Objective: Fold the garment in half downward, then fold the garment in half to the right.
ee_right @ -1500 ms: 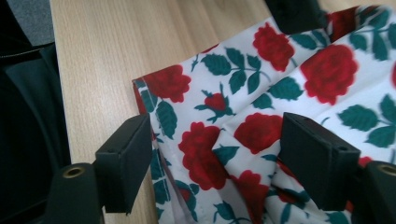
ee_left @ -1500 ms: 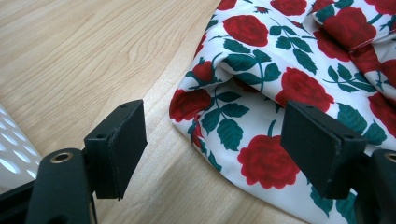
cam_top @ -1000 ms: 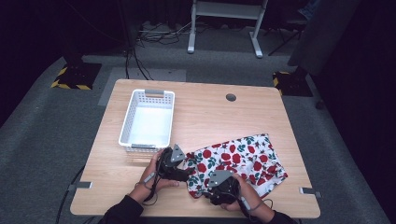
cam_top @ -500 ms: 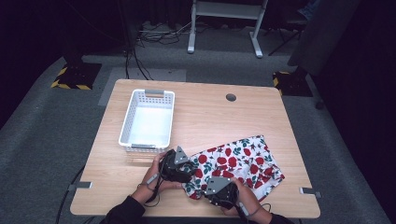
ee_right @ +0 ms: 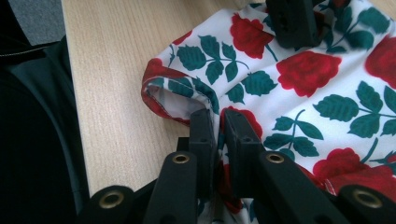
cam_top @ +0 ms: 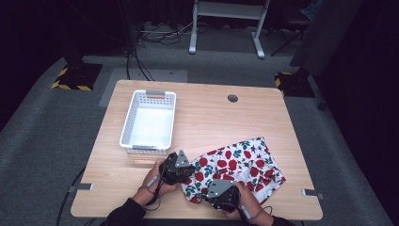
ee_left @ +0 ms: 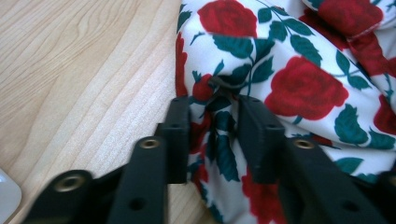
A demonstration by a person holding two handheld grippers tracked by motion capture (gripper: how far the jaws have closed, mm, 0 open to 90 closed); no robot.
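Observation:
A white cloth (cam_top: 240,165) printed with red roses and green leaves lies crumpled on the near right of the wooden table (cam_top: 226,122). My left gripper (cam_top: 187,175) sits at the cloth's left edge. Its jaws have just been closing and now pinch a puckered fold of the cloth (ee_left: 299,84) in the left gripper (ee_left: 215,105). My right gripper (cam_top: 206,190) is at the cloth's near corner. Its jaws have just been closing too, and the right gripper (ee_right: 217,116) is shut on the red-hemmed edge of the cloth (ee_right: 299,74).
An empty white slatted basket (cam_top: 160,93) stands on the table's left half, just beyond my left hand. A round cable hole (cam_top: 232,98) lies near the far edge. The table's near edge and the person's dark sleeve (ee_right: 37,140) are close to my right gripper.
The right gripper has shifted slightly toward the near edge at the cloth's corner, and the cloth has drawn in a little. The left hand has stayed put.

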